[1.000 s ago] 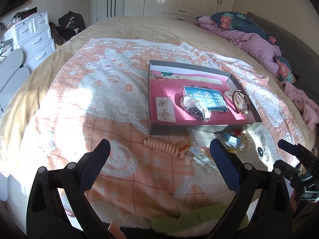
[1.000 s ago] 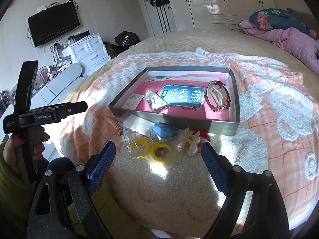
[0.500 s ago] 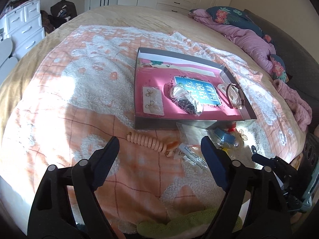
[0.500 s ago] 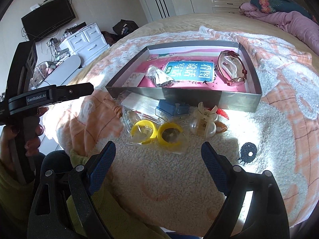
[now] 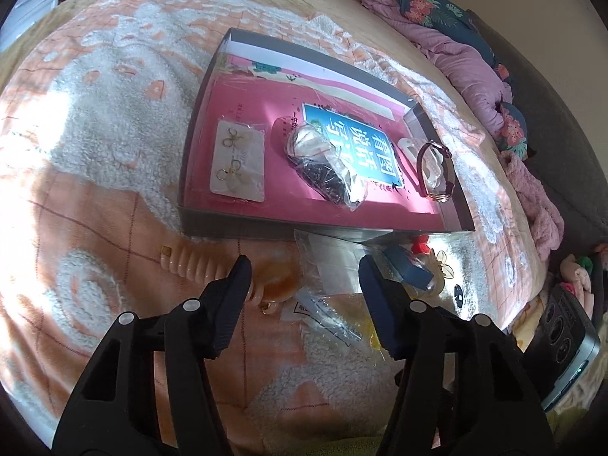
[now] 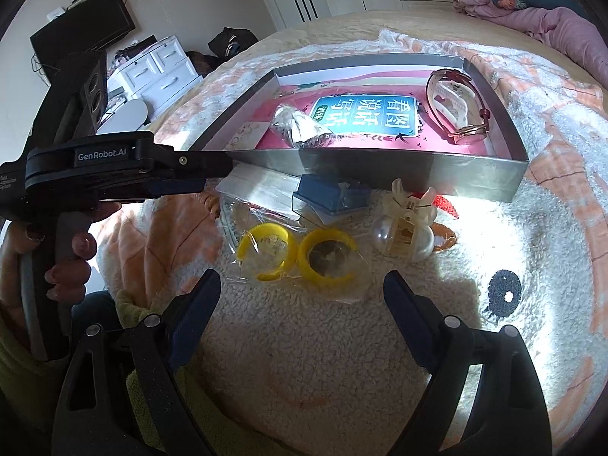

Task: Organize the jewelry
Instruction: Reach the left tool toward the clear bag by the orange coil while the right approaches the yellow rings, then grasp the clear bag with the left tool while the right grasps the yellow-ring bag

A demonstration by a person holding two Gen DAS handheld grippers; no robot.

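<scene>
A grey tray (image 5: pixel 266 224) with a pink floor lies on the bed and holds an earring card (image 5: pixel 237 161), a bagged dark chain (image 5: pixel 326 167) and a watch (image 5: pixel 435 171). In front of it lie a peach coil hair tie (image 5: pixel 193 264), clear packets (image 5: pixel 330 262), a blue box (image 6: pixel 330 197), bagged yellow rings (image 6: pixel 300 254) and a white claw clip (image 6: pixel 408 224). My left gripper (image 5: pixel 304 277) is open, low over the coil's end and the packets. My right gripper (image 6: pixel 302 288) is open just before the yellow rings. The tray also shows in the right wrist view (image 6: pixel 380 171).
The bed is covered by an orange-and-white fleece blanket (image 5: pixel 95 133). A pink quilt and floral pillows (image 5: pixel 456 38) lie at the far right. White drawers (image 6: pixel 159 72) and a TV (image 6: pixel 95 26) stand left of the bed. A black disc (image 6: pixel 501 290) lies right of the clip.
Both grippers have moved forward and down toward the loose items in front of the tray. The left one has narrowed somewhat. Nothing has been picked up.
</scene>
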